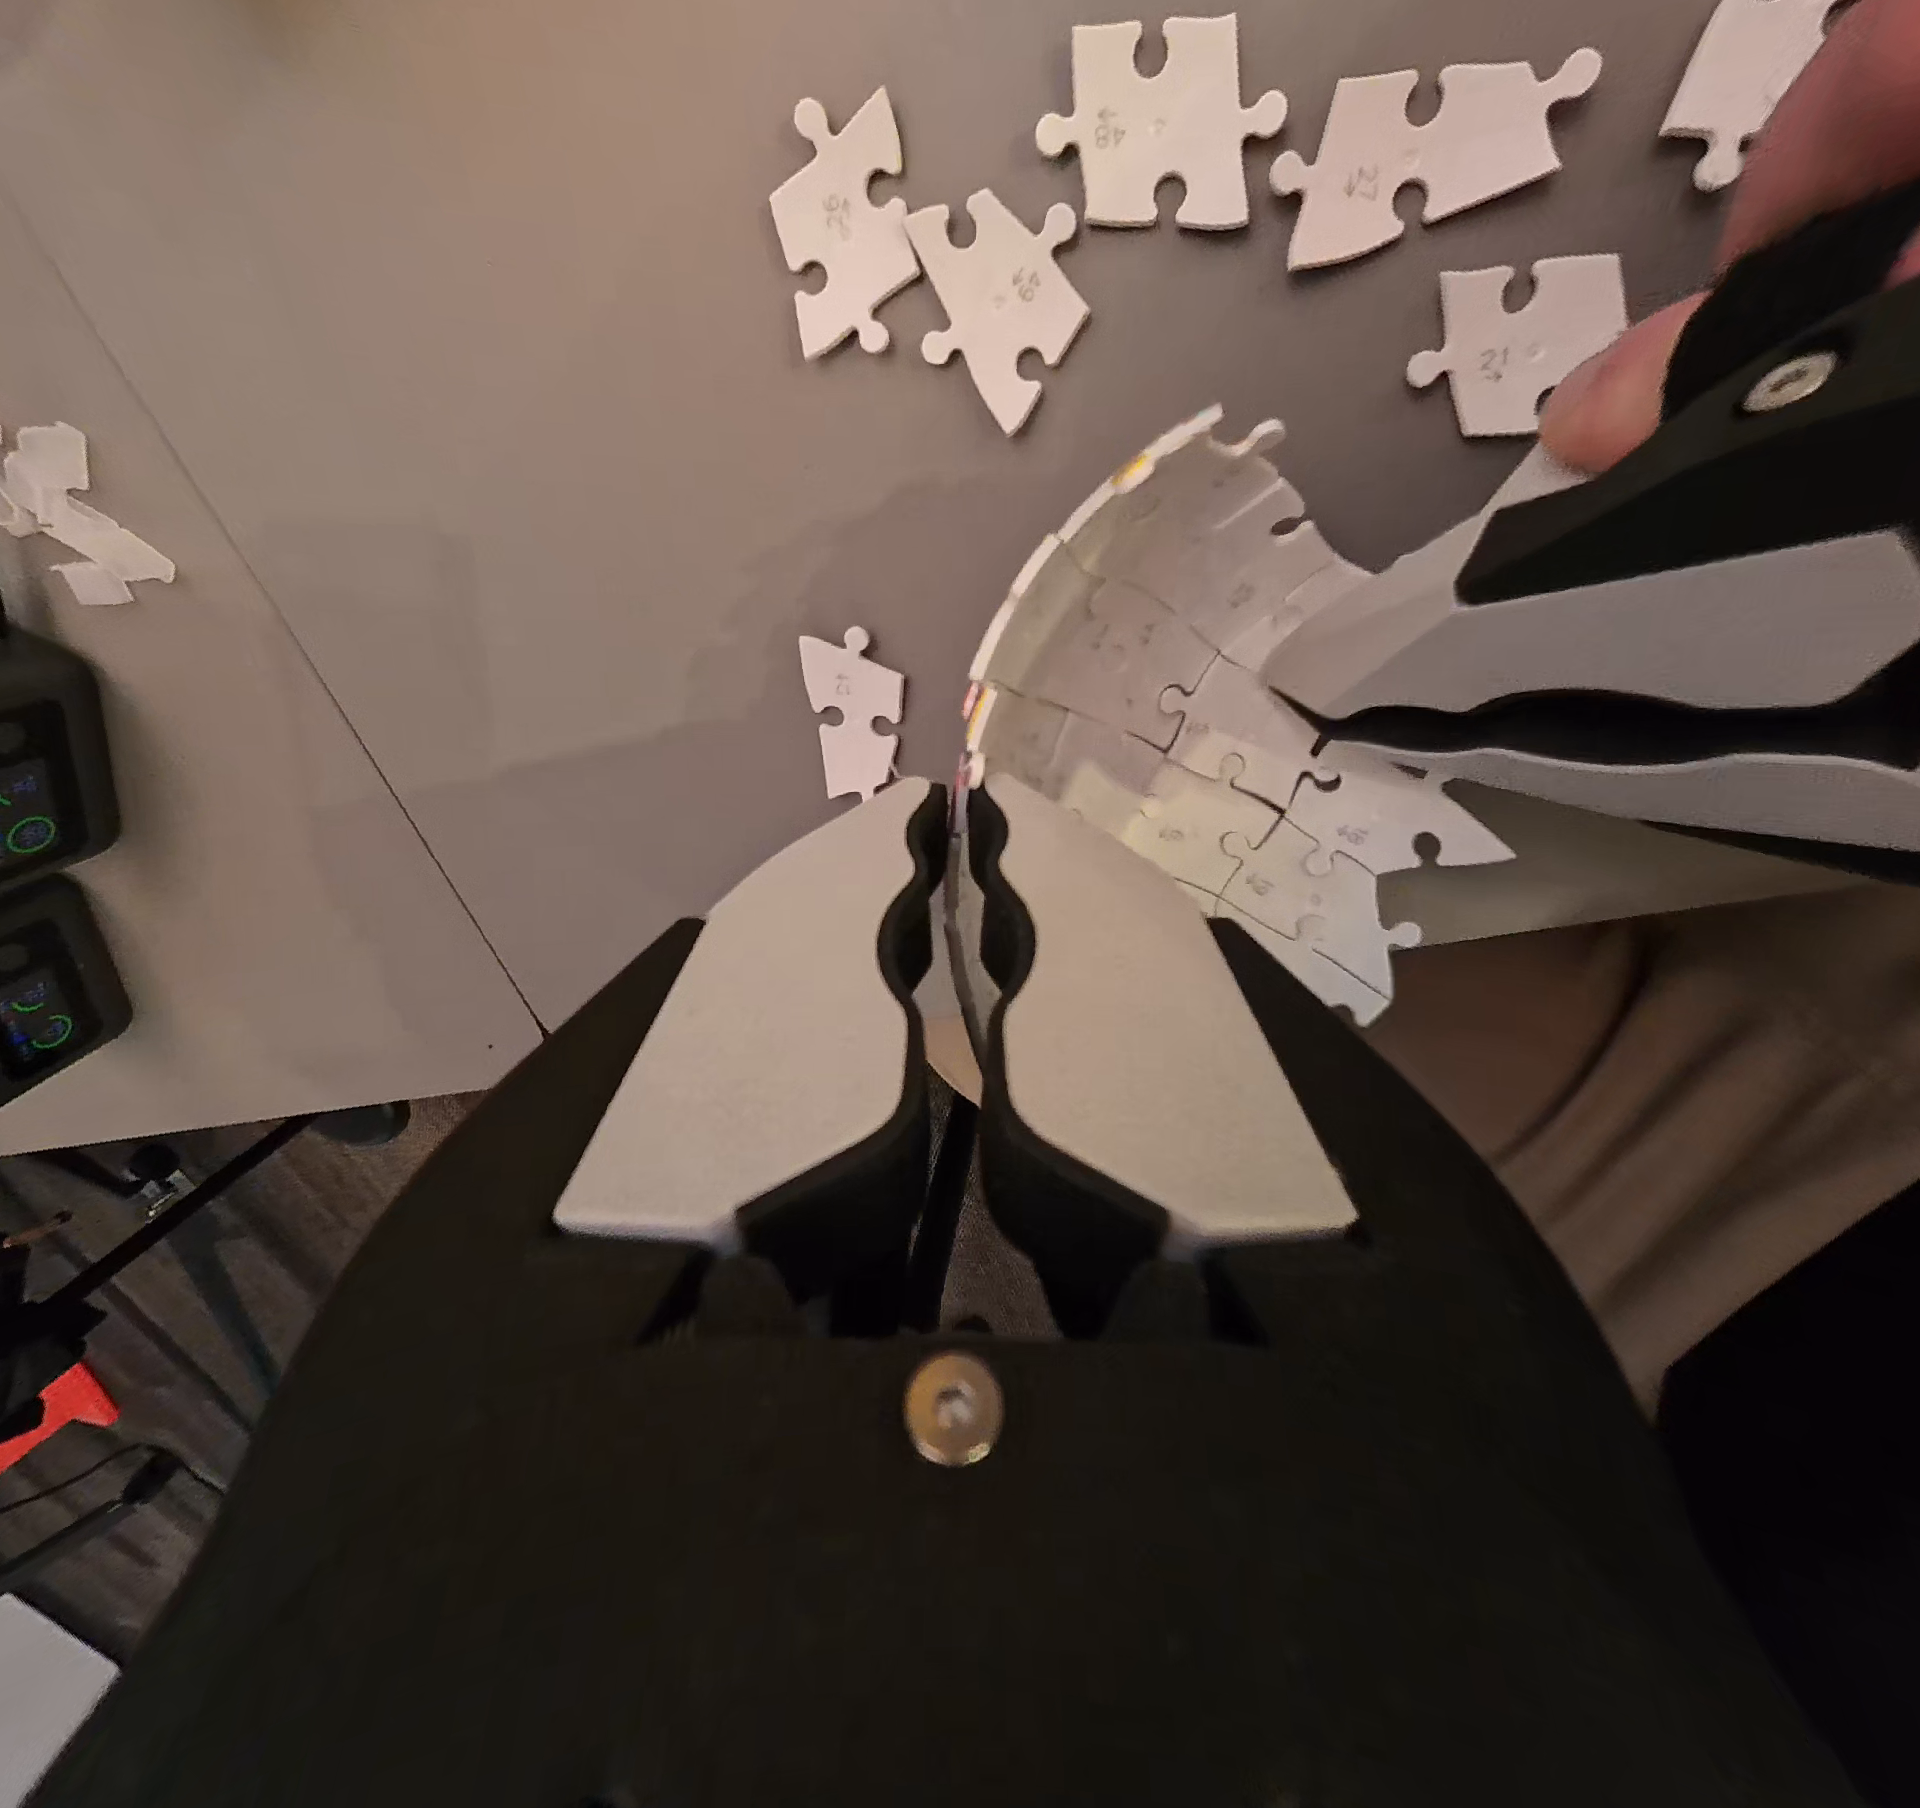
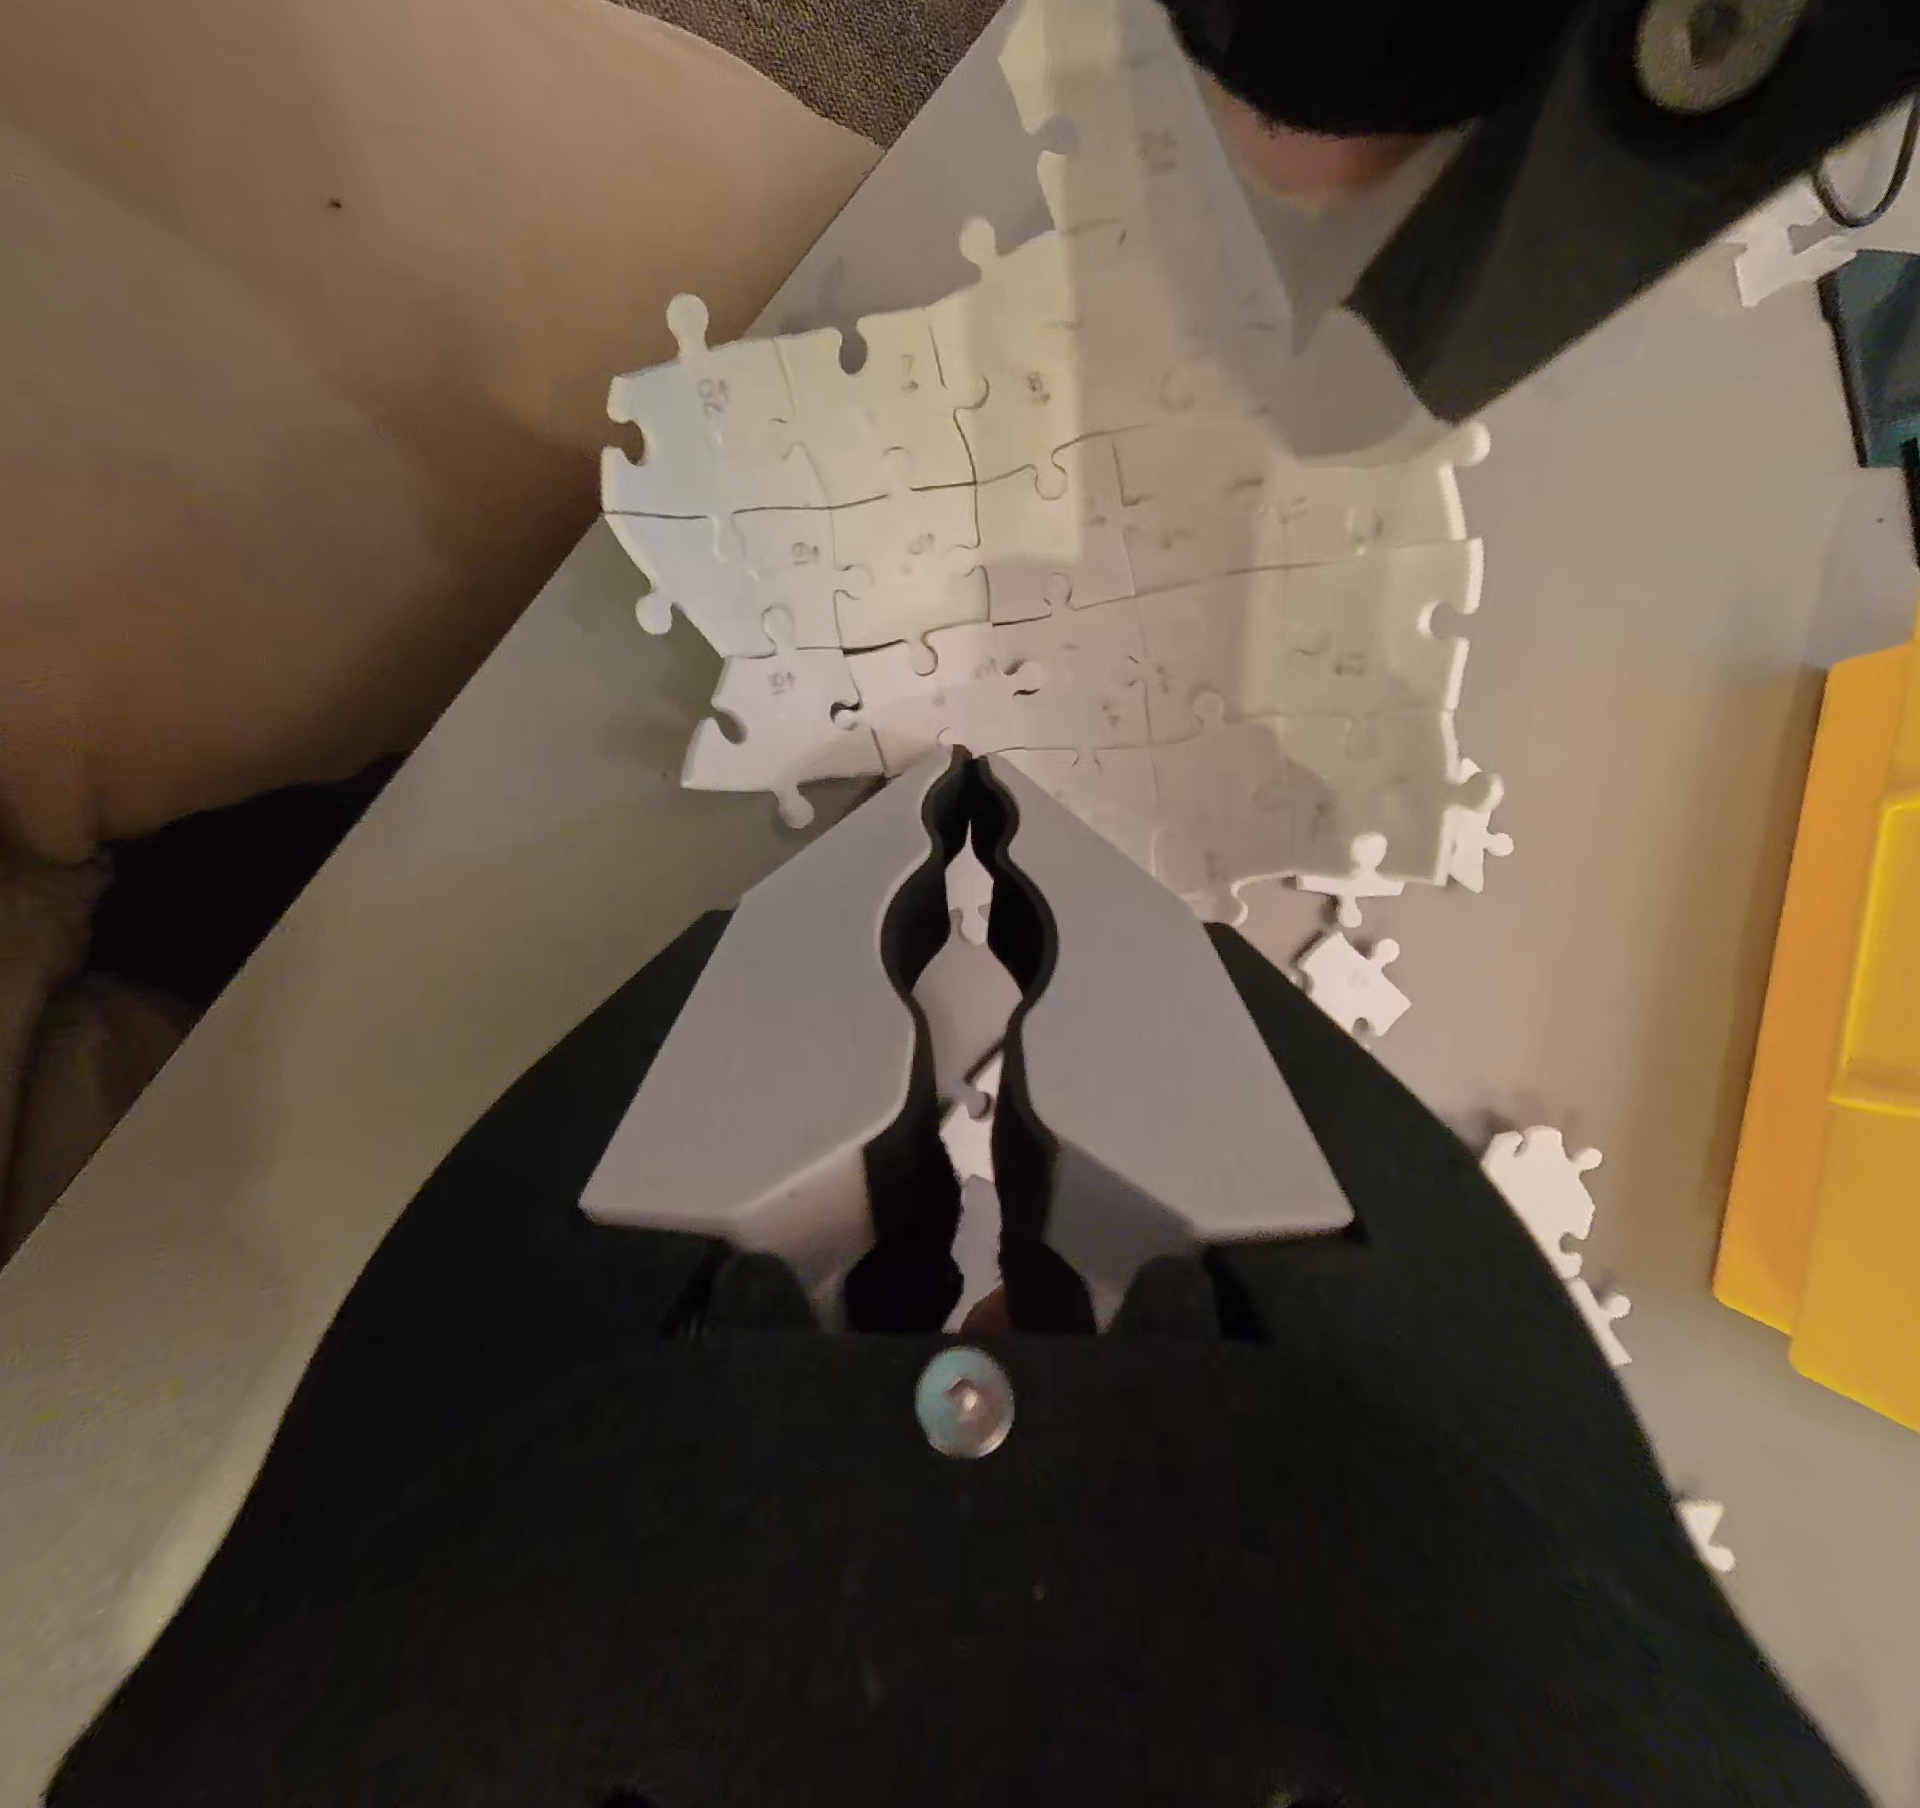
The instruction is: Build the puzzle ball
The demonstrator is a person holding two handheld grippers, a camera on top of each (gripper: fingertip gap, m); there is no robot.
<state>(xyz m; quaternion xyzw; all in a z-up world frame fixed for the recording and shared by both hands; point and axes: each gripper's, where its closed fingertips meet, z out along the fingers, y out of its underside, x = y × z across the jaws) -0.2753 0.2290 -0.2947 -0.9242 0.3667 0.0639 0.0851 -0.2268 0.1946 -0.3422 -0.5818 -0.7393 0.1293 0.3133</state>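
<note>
Your left gripper [image 1: 961, 802] has its fingers clamped on the rim of the half-built puzzle ball [image 1: 1174, 678], the thin curved edge pinched between the black pads. From there the white shell curves away ahead and to the right of your fingertips, its hollow inner face turned toward you, held over the near edge of the grey table [image 1: 520, 304].

Your right gripper [image 2: 968, 766] comes in from the other side. In the left wrist view its fingertips meet right at a seam deep inside the bowl, and your hand [image 1: 1704, 304] shows wrapped round its handle. In the right wrist view the black pads touch at the tips against the shell's lower edge; they look closed on that edge, though the tips are too dark to say for sure whether they pinch it or only press on it.

Ahead of your left fingertips, well apart from the shell, loose puzzle pieces [image 1: 1164, 127] lie scattered face-down on the table. One more single piece [image 1: 857, 714] sits just left of your fingertips, close beside the shell's rim. Off to the right of your right fingers, a yellow bin [image 2: 1829, 1031] sits on the table.
</note>
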